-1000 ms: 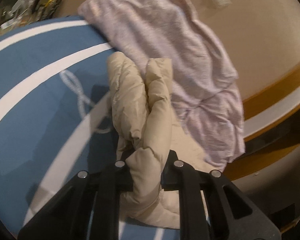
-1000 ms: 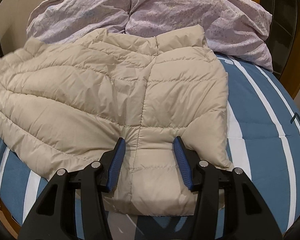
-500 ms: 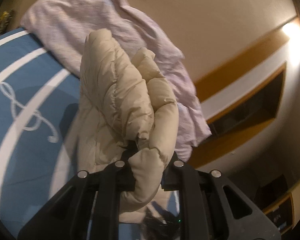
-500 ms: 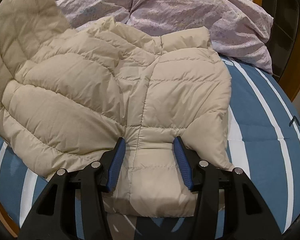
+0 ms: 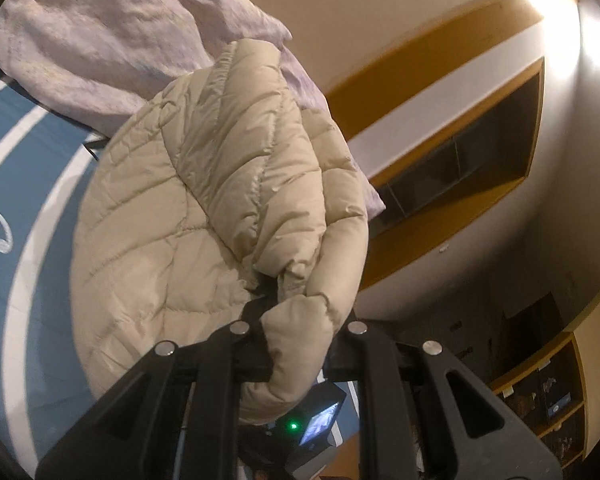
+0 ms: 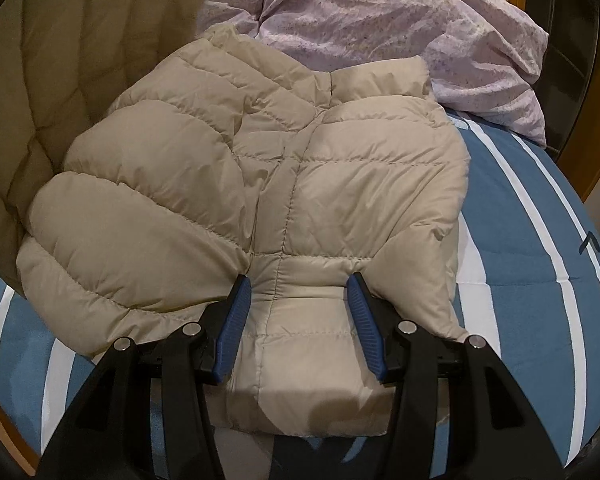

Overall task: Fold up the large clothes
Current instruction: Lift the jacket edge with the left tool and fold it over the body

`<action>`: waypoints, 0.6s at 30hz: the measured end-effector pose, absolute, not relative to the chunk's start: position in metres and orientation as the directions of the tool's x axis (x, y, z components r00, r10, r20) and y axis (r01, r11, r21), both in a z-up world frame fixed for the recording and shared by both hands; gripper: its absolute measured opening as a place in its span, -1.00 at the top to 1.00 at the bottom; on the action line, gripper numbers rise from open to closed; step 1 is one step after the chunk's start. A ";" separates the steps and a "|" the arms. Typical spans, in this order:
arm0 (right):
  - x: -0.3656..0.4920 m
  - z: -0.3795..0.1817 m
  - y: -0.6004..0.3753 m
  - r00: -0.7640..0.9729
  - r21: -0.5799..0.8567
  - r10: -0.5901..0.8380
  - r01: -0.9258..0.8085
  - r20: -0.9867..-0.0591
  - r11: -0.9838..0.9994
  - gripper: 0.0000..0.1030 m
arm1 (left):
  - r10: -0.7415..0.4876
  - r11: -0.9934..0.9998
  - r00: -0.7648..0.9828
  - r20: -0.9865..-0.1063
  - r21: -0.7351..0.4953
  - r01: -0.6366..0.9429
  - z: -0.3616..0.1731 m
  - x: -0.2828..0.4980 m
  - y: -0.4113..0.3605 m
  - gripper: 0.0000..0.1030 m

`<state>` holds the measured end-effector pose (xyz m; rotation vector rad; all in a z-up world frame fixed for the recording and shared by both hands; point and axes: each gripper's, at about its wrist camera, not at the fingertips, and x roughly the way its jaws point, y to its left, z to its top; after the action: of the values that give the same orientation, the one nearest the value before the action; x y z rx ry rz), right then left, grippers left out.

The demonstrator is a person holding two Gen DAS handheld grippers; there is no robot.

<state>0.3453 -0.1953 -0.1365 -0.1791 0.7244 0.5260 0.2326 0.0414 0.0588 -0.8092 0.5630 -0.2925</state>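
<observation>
A beige quilted puffer jacket (image 6: 300,184) lies on a blue bed cover with white stripes (image 6: 540,216). My left gripper (image 5: 296,312) is shut on a bunched edge of the jacket (image 5: 204,200) and holds it raised above the bed, the fabric hanging in folds in front of the camera. That lifted part shows as a dark beige sheet at the left of the right wrist view (image 6: 40,100). My right gripper (image 6: 298,284) is open, its blue pads (image 6: 236,320) either side of the jacket's near part, pressing down on it.
A crumpled lilac duvet (image 6: 400,28) lies at the bed's head, behind the jacket. A beige wall with a wooden band and a dark recessed shelf (image 5: 460,160) stands beyond. The other gripper's camera body with a green light (image 5: 308,428) shows below the lifted fabric.
My left gripper has lifted the jacket's edge up off the bed and swung it over toward the right gripper. The right gripper has stayed open in place on the jacket.
</observation>
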 end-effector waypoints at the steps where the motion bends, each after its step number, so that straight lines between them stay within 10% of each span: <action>1: 0.346 -0.137 -0.196 0.625 0.025 0.397 -0.516 -0.672 0.856 -0.02 | -0.459 0.660 0.811 -0.363 -0.750 0.037 0.058 0.235 0.039 0.71; 18: 0.351 -0.137 -0.207 0.598 0.108 0.463 -0.532 -0.654 0.840 -0.03 | -0.558 0.658 0.683 -0.471 -0.753 0.018 0.002 0.298 -0.038 0.70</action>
<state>0.3508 -0.2069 -0.1370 -0.1026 0.7287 0.5787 0.2984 -0.0377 0.0023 -0.7959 0.7595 -0.3646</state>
